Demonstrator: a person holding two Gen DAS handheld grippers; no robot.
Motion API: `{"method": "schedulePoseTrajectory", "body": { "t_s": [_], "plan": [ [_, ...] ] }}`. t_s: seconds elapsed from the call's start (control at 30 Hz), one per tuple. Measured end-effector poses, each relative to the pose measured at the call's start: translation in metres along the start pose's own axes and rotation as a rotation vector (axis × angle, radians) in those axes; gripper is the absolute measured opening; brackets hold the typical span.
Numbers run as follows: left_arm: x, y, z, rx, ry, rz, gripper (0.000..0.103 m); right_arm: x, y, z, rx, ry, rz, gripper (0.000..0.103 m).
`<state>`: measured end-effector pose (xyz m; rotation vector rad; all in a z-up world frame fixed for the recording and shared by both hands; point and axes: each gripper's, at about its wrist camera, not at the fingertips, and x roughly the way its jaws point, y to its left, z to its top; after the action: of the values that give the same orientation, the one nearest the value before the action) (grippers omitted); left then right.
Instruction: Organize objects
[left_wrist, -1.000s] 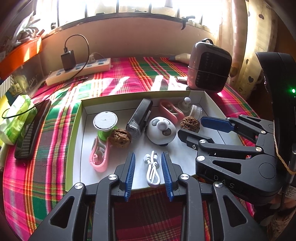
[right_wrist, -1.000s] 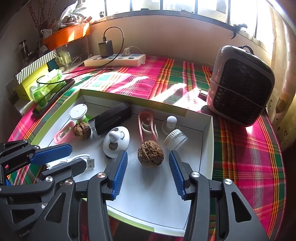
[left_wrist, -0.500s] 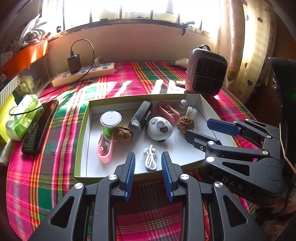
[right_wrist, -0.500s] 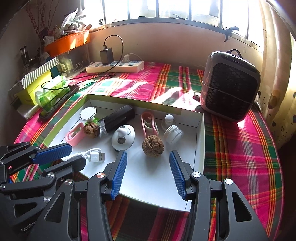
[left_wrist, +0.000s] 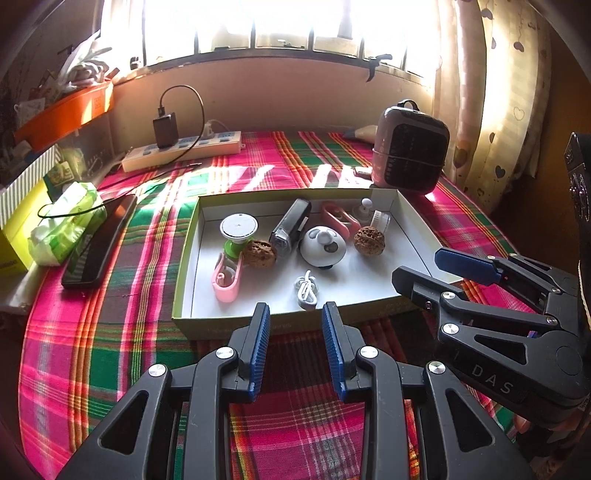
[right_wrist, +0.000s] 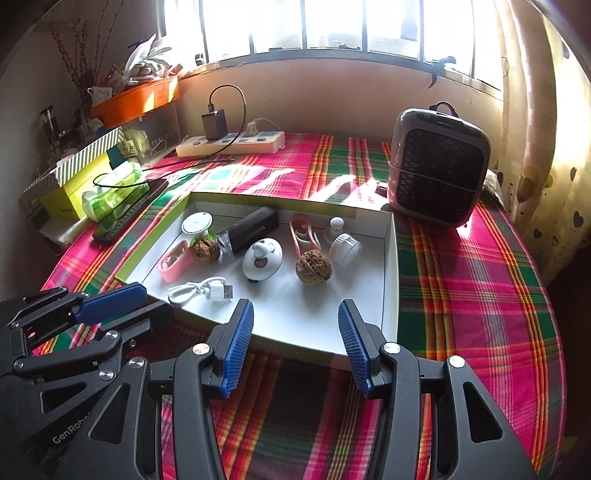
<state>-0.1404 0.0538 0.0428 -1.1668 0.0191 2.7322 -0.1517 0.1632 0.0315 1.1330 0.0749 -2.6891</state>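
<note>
- Left wrist view: left tool (left_wrist: 295, 325) sits over the plaid tabletop (left_wrist: 110, 332) short of the tray's near edge, jaws part open, nothing between them.
- Right wrist view: right tool (right_wrist: 295, 328) likewise part open and empty, over the near edge of the tray (right_wrist: 391, 258).
- Change: a second ago both tools were down over the tray, left one framing the white cable (left_wrist: 306, 288), right one framing the near walnut (right_wrist: 313, 266); now both have pulled back and up, tray looks smaller and whole in both views. Jaw gaps unchanged.
- Tray contents, all loose on its floor: white cable near the near edge; two walnuts, second walnut (left_wrist: 259, 253) by the left side; pink clip (left_wrist: 226, 277) toward the near left corner; green spool (left_wrist: 238, 236) behind it; black cylinder (left_wrist: 290, 227) and white round gadget (left_wrist: 323, 246) mid-tray; another pink clip (right_wrist: 303, 233) and small white jar (right_wrist: 345, 248) toward the far right corner.
- Judgement: everything is in the tray, both tools retreating empty, so organizing looks finished or nearly so.
- Heater (right_wrist: 437, 166) and power strip (left_wrist: 181, 149) stand outside the tray near the far edge of the tabletop.
</note>
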Motion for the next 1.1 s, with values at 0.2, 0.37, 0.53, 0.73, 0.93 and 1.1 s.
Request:
{"method": "schedulePoseTrajectory", "body": {
  "t_s": [0.2,0.37,0.53,0.73,0.93,1.1],
  "plan": [
    [-0.008,0.004,-0.013,-0.012,0.003,0.009,0.027,-0.010,0.006,-0.016,0.013,0.002,-0.012,0.049],
    [-0.011,0.007,-0.027,-0.022,0.012,0.026,0.027,-0.012,0.012,-0.031,0.016,0.029,-0.010,0.053],
    [-0.011,0.011,-0.039,-0.030,0.027,0.048,0.027,-0.010,0.014,-0.044,0.033,0.052,-0.015,0.054],
    [-0.010,0.014,-0.049,-0.042,0.043,0.078,0.027,-0.007,0.014,-0.058,0.048,0.083,-0.026,0.054],
    [-0.005,0.013,-0.060,-0.055,0.082,0.080,0.027,-0.007,0.015,-0.067,0.053,0.093,-0.038,0.054],
    [-0.005,0.009,-0.066,-0.047,0.082,0.100,0.027,-0.011,0.014,-0.073,0.058,0.088,-0.060,0.054]
  ]
}}
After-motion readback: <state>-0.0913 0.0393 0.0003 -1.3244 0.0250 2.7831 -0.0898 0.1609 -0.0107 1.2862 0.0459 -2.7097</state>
